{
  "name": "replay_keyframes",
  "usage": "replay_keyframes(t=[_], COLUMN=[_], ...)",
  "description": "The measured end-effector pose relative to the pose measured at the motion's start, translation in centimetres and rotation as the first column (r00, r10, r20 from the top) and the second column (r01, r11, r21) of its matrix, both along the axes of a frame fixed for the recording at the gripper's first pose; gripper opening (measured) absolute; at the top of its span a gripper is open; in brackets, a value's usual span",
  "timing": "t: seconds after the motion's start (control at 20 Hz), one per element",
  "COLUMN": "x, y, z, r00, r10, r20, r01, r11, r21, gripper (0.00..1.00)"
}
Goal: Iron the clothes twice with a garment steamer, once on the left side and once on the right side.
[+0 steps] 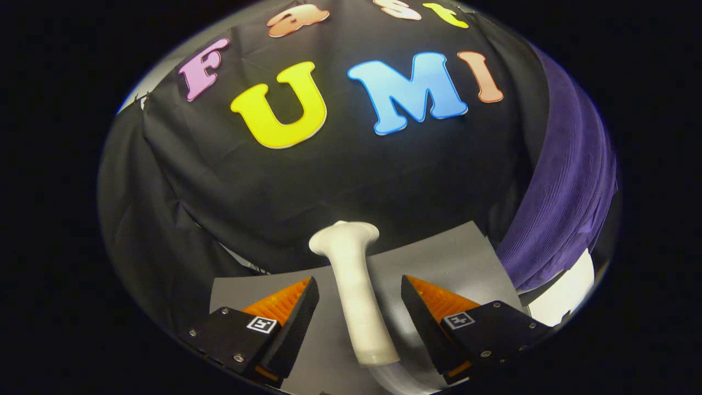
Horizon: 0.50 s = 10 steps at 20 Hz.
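A white garment steamer (354, 285) lies on the grey table (449, 258), its handle running back between my fingers and its wider head pointing away toward the black cloth wall. My gripper (359, 299) is open, one finger on each side of the handle with a gap left on both sides. A purple garment (565, 186) hangs to the right, beyond my right finger, its folds running down toward the table's far right corner.
The black cloth wall (329, 181) closes off the back and left of the booth just behind the steamer's head. A white surface (567, 291) lies below the purple garment at the right of the table.
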State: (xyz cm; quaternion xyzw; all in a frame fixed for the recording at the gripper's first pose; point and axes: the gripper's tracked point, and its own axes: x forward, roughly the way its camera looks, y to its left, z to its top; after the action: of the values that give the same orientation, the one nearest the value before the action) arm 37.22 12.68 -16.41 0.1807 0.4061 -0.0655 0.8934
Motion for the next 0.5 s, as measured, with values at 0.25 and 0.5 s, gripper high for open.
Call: replay_keyframes(t=[0.25, 0.5], x=[1.0, 1.1], y=[0.1, 0.2], z=[-2.3, -2.7], r00=[0.997, 0.997], r10=[0.017, 0.022], r20=[-0.078, -0.075], r01=[-0.02, -0.029], r11=[0.999, 0.995], r21=[-0.042, -0.093], gripper=[0.9, 0.6])
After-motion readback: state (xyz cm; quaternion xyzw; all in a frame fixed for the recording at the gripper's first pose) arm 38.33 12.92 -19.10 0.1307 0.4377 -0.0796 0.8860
